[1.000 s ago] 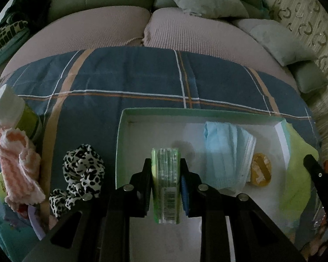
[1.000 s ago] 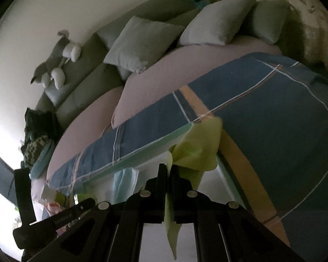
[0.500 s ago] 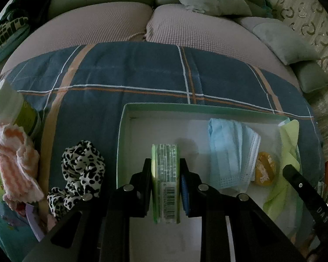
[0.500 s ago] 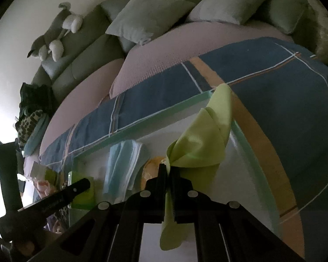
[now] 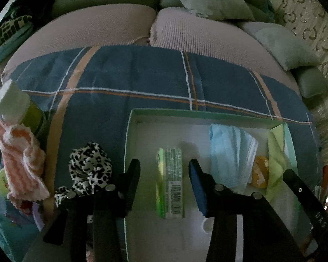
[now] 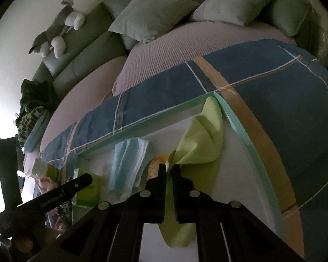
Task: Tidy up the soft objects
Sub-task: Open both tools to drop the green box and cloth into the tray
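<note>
Opening around the tissue pack to leave it boxed, the left gripper releases; the right gripper pinches the green cloth.

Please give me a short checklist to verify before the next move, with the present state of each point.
1. Green tissue pack lies on the floor of the box: ok.
2. Left gripper free of the pack: ok, its jaws are opening and the pads stand apart from it.
3. Right gripper grips the lime cloth: ok.
4. Cloth fully inside the box: not ok, its top corner leans on the rim.
5. Leopard scrunchie and pink cloth packed: not ok, both outside.
6. Room between blue mask and pack: ok.
</note>
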